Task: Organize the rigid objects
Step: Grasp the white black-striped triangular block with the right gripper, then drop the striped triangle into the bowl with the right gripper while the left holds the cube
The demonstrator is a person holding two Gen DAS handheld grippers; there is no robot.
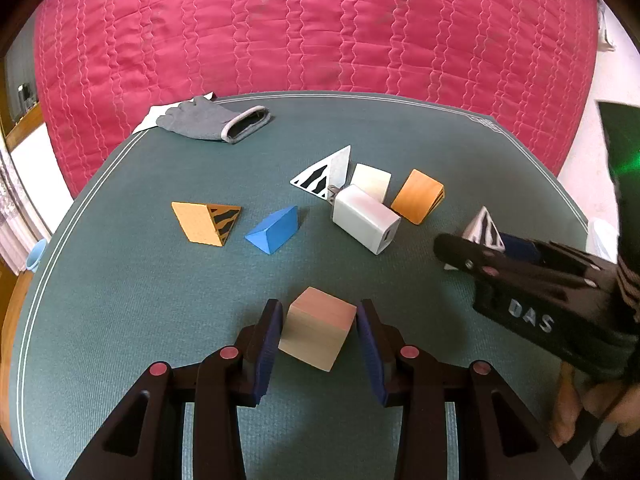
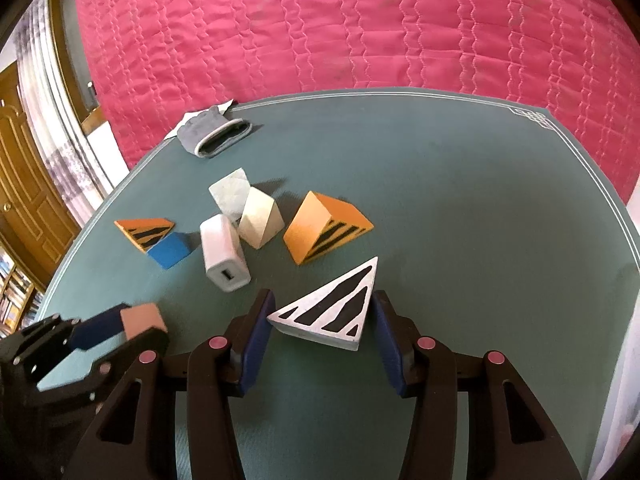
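My left gripper [image 1: 320,305] is shut on a pale pink wooden cube [image 1: 320,332], and both blue pads press its sides low over the green mat [image 1: 120,300]. In the right wrist view the same cube [image 2: 142,318] shows at lower left, in the left gripper [image 2: 132,322]. My right gripper [image 2: 323,297] is shut on a white wedge with black stripes [image 2: 332,312], which lies on the mat; one pad meets its left corner and the other its right edge. From the left wrist view the right gripper [image 1: 454,248] comes in from the right around that wedge [image 1: 482,226].
In the middle of the mat lie an orange striped wedge [image 1: 206,224], a blue wedge [image 1: 274,228], a white charger [image 1: 366,218], another white striped wedge [image 1: 324,174], a cream block [image 1: 372,182] and an orange wedge [image 1: 418,196]. A grey glove [image 1: 216,122] lies at the far edge, a pink quilt [image 1: 320,32] beyond.
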